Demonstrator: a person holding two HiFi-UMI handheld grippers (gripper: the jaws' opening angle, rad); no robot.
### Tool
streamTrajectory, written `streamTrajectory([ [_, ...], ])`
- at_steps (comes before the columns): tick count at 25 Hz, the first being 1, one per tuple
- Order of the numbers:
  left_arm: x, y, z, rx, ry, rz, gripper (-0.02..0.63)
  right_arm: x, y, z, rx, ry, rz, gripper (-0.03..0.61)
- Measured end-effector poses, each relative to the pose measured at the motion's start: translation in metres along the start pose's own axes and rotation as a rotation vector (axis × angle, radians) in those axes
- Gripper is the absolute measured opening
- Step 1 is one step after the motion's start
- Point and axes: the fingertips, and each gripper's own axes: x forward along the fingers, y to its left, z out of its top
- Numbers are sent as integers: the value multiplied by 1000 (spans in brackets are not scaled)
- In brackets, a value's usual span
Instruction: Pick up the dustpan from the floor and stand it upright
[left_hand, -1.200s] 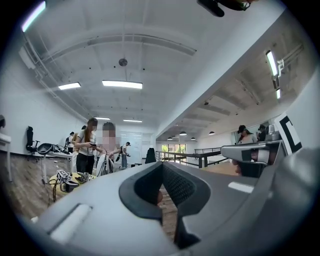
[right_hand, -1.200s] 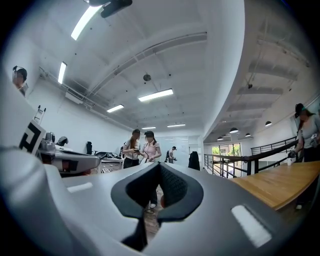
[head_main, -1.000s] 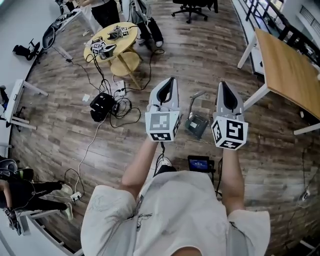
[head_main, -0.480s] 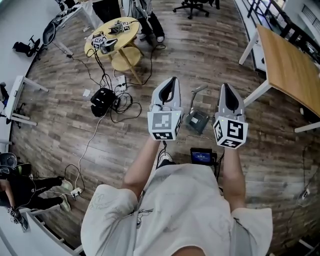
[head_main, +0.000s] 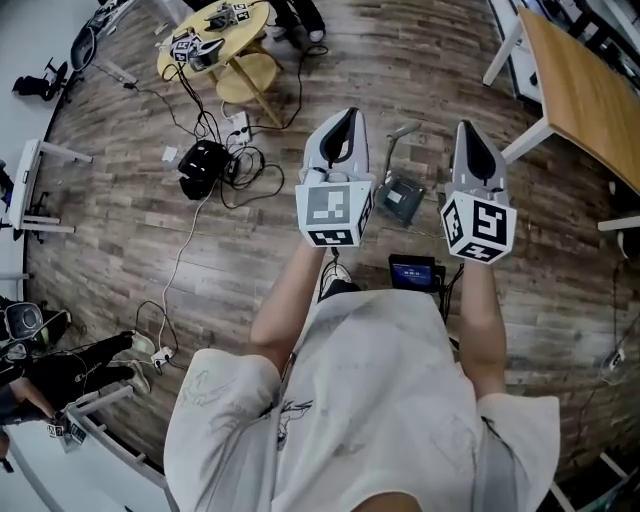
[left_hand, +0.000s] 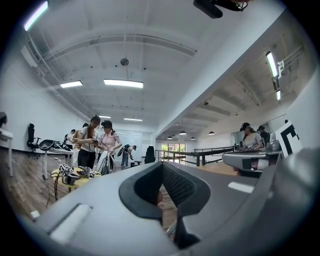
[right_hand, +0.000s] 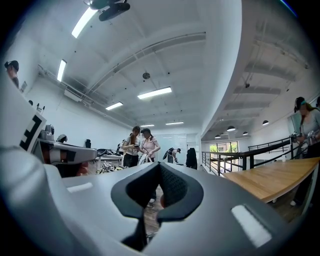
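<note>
The dustpan (head_main: 402, 198) lies flat on the wooden floor, a dark grey pan with a pale handle (head_main: 400, 134) pointing away from me. In the head view it shows between my two grippers, well below them. My left gripper (head_main: 346, 114) is held out level to the left of it, jaws shut with nothing between them. My right gripper (head_main: 467, 128) is level to the right of it, also shut and empty. In the left gripper view the jaws (left_hand: 162, 184) meet against the far room; the right gripper view shows the same (right_hand: 159, 186).
A small black device with a blue screen (head_main: 412, 271) lies on the floor by my feet. A black bag with cables (head_main: 204, 165) and a round yellow table (head_main: 222, 38) stand to the far left. A wooden desk (head_main: 585, 85) is at the right. People (left_hand: 95, 145) stand far off.
Both grippers have come down towards the floor, side by side, still shut. The dustpan has not moved.
</note>
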Motion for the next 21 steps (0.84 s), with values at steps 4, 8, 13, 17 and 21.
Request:
streamTrajectory([
  [4,13,8,-6,-2,4,-9,20,17,5,-6,-2,6,4,5],
  [8,15,-2,-7,-9,7,-12,20,13,-3,-5,-1,4,3,5],
  [13,5,-14,-18,-2,6,-17,20,-1,-4,-15,-2,-2,3,5],
  [17,6,-5,-14,-12,21,-21,20,4,2,-10,0,14,-3,5],
  [21,3,12,2,-20,26,-25,20,14,16,6,-9,12,-2,5],
])
